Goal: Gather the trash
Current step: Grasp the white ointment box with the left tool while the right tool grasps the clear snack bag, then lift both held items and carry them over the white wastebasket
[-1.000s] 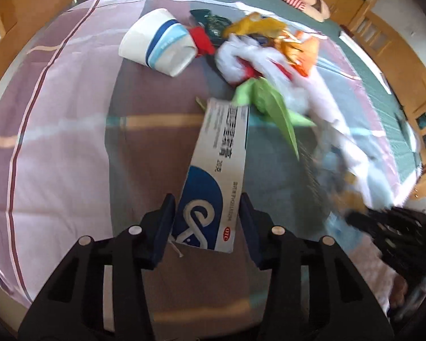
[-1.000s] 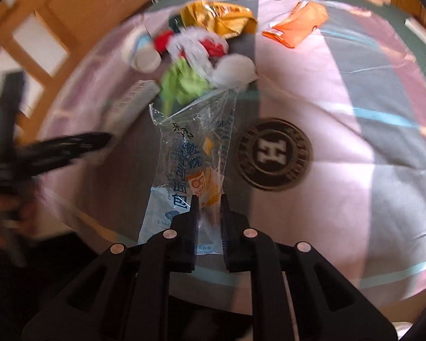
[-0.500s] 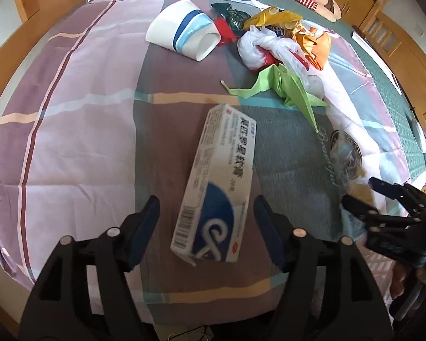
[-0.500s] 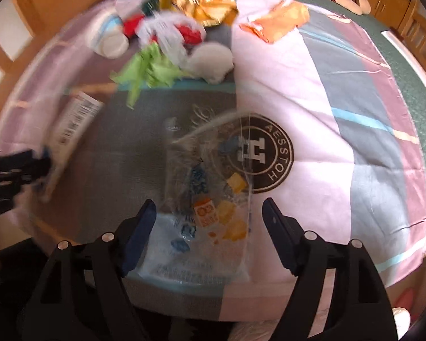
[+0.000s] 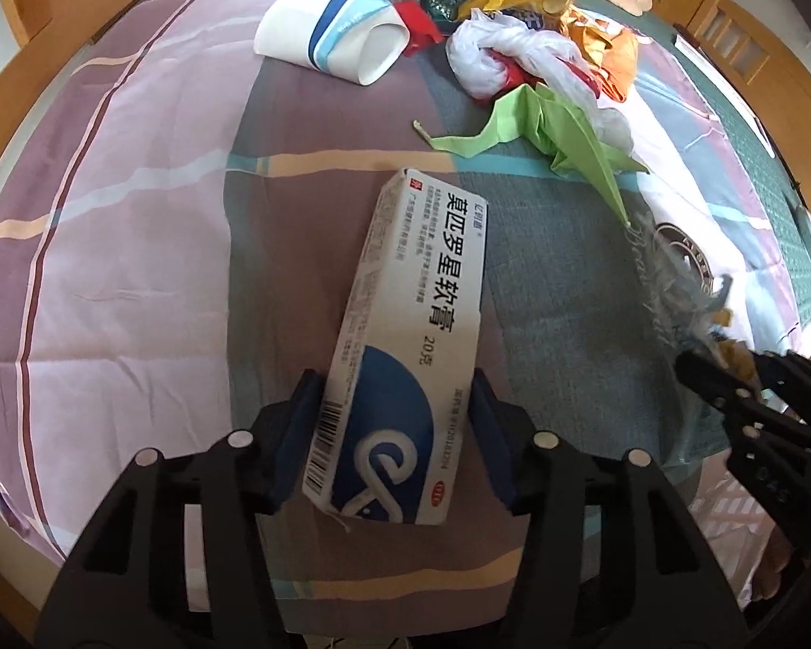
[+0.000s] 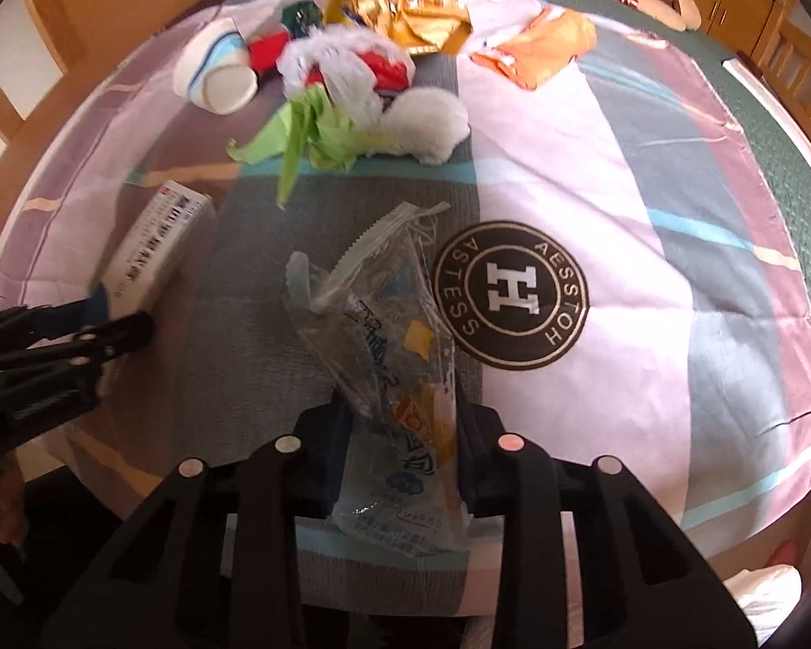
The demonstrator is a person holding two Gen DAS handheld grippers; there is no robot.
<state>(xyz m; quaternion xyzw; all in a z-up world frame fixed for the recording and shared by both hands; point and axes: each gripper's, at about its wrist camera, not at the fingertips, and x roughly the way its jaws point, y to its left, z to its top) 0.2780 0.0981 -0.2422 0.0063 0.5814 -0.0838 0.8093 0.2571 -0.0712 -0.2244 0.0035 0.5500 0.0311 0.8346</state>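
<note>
Near the close edge of the bedspread (image 5: 135,270), left of centre: lying flat, a white-and-blue ointment box (image 5: 421,292), its near end pinched between both fingers of the left gripper (image 5: 394,432). Just right of it, beside the round "H" logo (image 6: 513,295): a crumpled clear plastic bag (image 6: 373,324), its near part squeezed from both sides by the right gripper (image 6: 400,427), jaws half closed around it. Farther away, in a loose heap: a paper cup (image 5: 330,43) on its side at the left, a knotted white bag (image 5: 492,54), green folded paper (image 5: 557,124), a golden wrapper (image 6: 400,5). Apart to the far right: an orange wrapper (image 6: 540,46).
</note>
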